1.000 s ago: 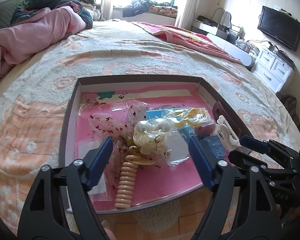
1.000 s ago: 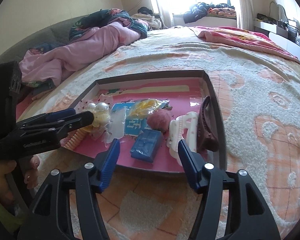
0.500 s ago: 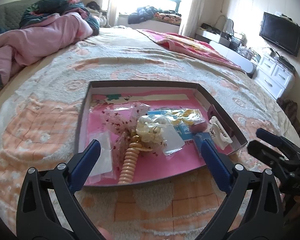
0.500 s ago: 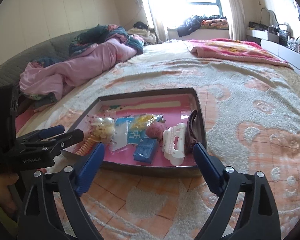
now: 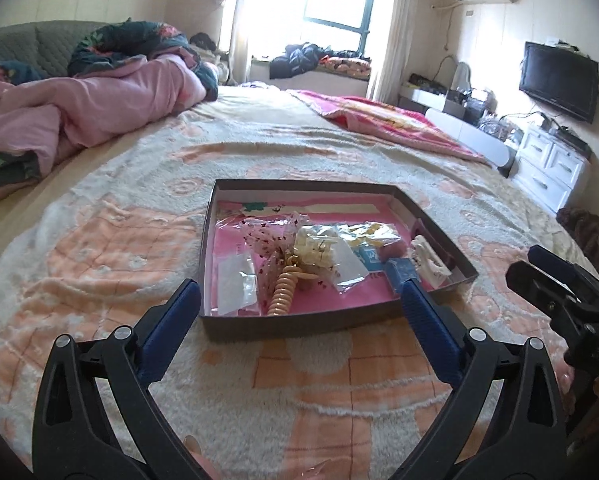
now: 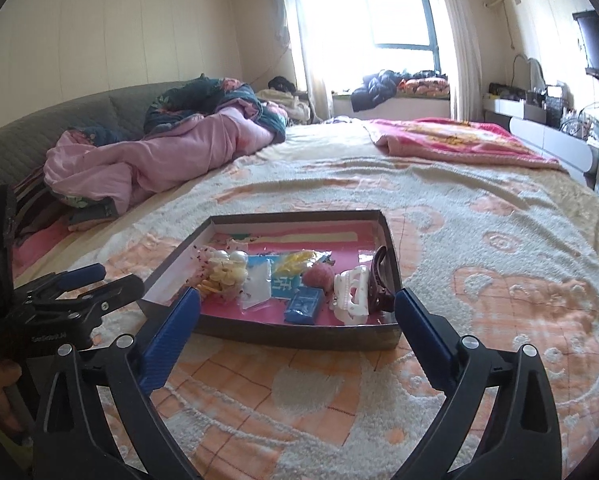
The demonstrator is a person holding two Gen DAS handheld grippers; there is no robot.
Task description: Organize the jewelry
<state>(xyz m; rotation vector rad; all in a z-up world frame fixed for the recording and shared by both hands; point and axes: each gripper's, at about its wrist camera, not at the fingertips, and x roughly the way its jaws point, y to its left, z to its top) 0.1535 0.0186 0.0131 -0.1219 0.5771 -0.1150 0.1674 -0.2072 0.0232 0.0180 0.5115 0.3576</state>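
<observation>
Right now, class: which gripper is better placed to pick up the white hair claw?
Right gripper: the white hair claw lies at the box's right end, nearer it; its jaws are opening, empty.

Tray (image 6: 203, 236) on bedspread (image 6: 479, 264), hair clips (image 6: 353, 290) at its right, quilt (image 6: 159, 156) behind left

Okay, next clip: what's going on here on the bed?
A person holds a gripper in each hand over a bed, sorting jewelry and hair accessories in a shallow box. Neither the left gripper nor the right gripper holds anything; the right one's jaws are opening. Both sit short of the box's near edge. Inside lie a white hair claw, a brown hair claw, a blue packet and a coiled hair tie.
</observation>
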